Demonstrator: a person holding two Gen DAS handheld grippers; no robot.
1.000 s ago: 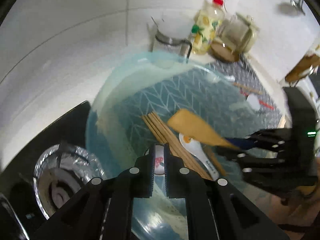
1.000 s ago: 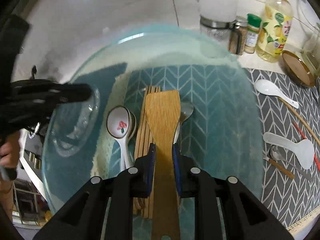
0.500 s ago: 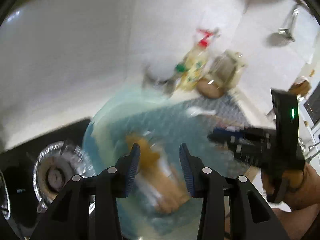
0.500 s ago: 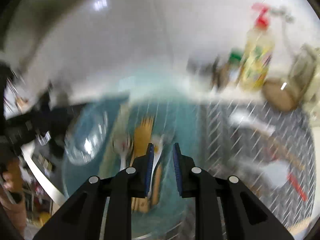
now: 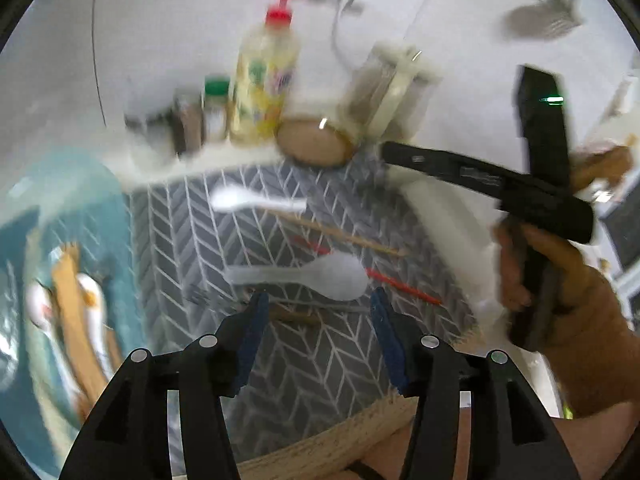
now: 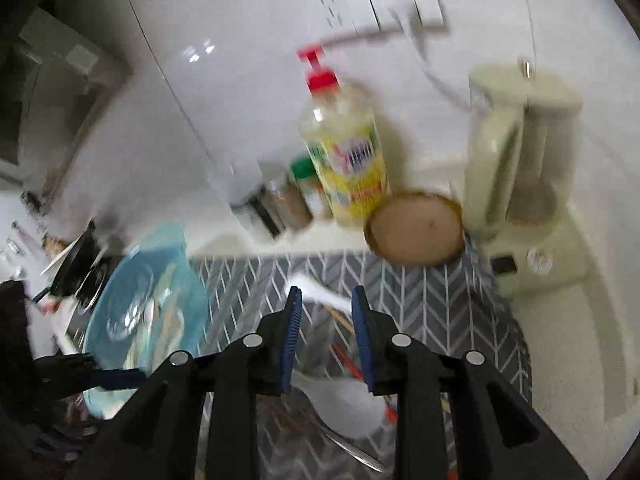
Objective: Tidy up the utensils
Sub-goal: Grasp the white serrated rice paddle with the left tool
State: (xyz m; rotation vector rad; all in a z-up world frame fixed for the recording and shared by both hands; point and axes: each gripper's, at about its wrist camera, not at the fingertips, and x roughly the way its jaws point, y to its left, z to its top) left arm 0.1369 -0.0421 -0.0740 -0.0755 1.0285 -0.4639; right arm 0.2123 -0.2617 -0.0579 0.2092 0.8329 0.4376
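My left gripper (image 5: 316,308) hangs over the grey chevron mat (image 5: 208,248), its jaws opening with nothing pressed between them. Just beyond its tips lie a white rice paddle (image 5: 320,276), a red chopstick (image 5: 400,284), a wooden chopstick (image 5: 340,234) and a white spoon (image 5: 248,202). My right gripper (image 6: 326,300) is open by a narrow gap and holds nothing. It hovers above the same white spoon (image 6: 320,292) and rice paddle (image 6: 344,404). The teal tray (image 5: 120,208) at the left holds a wooden spatula (image 5: 72,312) and spoons.
A yellow soap bottle (image 6: 344,160), spice jars (image 6: 288,200), a round wooden lid (image 6: 416,232) and a cream appliance (image 6: 516,152) line the wall behind the mat. A hand (image 5: 560,288) holds the right gripper (image 5: 390,152) at the right. A wooden table edge (image 5: 340,436) runs below.
Both grippers let go of the utensils in the teal tray and swung right to the grey mat. The left jaws have spread wide; the right ones opened slightly.
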